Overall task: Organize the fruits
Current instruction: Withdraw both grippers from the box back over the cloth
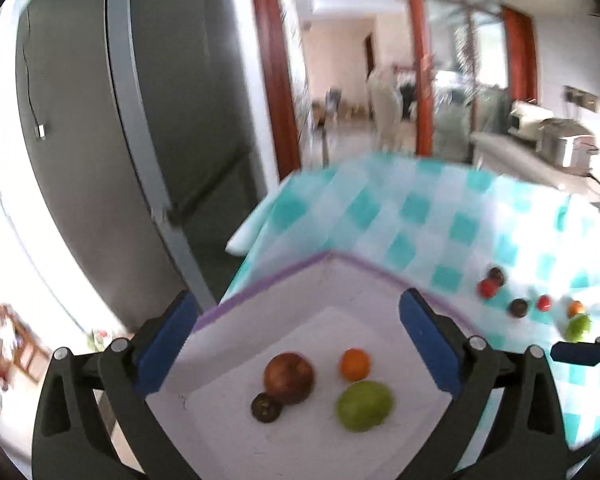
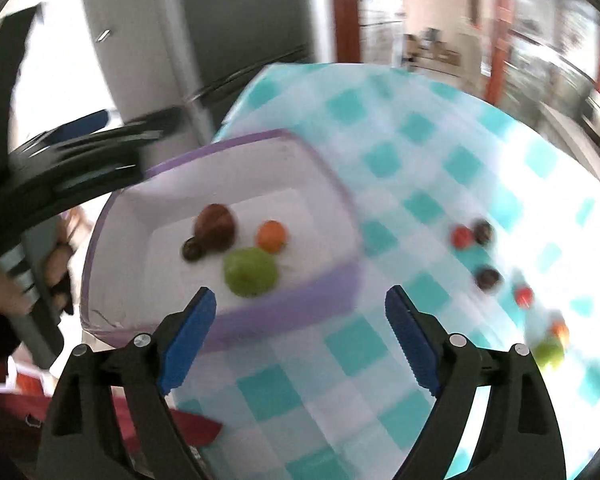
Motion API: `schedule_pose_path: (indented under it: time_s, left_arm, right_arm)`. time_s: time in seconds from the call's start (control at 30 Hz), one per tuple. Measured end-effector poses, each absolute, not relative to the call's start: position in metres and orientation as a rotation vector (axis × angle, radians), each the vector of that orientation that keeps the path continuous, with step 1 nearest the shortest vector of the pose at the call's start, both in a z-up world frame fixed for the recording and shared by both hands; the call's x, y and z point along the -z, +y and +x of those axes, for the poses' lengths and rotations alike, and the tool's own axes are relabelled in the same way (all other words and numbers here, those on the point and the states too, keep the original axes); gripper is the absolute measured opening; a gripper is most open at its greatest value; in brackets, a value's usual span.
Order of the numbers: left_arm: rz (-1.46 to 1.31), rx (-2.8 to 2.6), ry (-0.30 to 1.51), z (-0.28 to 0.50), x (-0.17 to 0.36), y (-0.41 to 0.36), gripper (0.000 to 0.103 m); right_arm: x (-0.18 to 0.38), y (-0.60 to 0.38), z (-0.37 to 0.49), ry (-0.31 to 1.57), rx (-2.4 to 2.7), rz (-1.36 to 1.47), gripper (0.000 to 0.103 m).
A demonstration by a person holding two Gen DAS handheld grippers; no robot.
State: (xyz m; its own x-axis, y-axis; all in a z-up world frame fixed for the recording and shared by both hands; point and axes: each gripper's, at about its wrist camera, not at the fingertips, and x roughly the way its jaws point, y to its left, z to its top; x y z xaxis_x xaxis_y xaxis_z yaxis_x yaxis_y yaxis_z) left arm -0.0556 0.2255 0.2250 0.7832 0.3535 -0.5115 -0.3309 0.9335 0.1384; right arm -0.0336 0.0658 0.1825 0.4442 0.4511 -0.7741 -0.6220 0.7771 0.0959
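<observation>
The left gripper [image 1: 296,344] hangs above the white tray [image 1: 260,292] with the purple rim, its blue fingers [image 1: 168,344] wide apart and nothing between them. The right gripper [image 2: 300,336] hovers over the checked table [image 2: 400,128], also open and empty. In the tray lie four fruits close together: a brown-red apple [image 1: 288,376], a small dark fruit [image 1: 267,407] touching it, an orange one [image 1: 355,364] and a green one [image 1: 364,406]. The other fruits are still loose on the cloth, well apart from the tray: two red ones [image 2: 462,236], two dark ones [image 2: 488,278], a small orange and a green [image 2: 550,354]. I think the next step is to fetch one of these. It is better to come straight down and close softly, because round fruits roll away easily.
</observation>
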Motion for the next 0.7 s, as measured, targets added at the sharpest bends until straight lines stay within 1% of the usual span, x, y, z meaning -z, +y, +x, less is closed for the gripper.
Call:
schedule_pose_path:
  time_s: [0.07,0.23,0.3,0.47,0.7]
  left_arm:
    - [0.051,-0.295,0.555,-0.069,-0.234,0.19,0.101]
    - [0.096,-0.161,0.652,-0.082,-0.222,0.13,0.101]
    - [0.144,-0.087,0.697,-0.087,-0.208,0.1,0.101]
    - [0.194,0.041,0.811,-0.089,-0.175,0.061,0.101]
    - [0.259,0.189,1.02,-0.077,-0.124,0.01,0.101]
  right_arm:
    - [-0.178,0.028,-0.038,0.91,-0.607,-0.156,0.085]
    - [-0.149,-0.046,-0.042,0.985,-0.47,-0.06,0.085]
    - [-0.137,-0.074,-0.05,1.016,-0.408,-0.022,0.085]
    - [-0.103,-0.13,-0.062,1.084,-0.268,0.059,0.085]
    - [-0.068,-0.174,-0.073,1.171,-0.147,0.109,0.085]
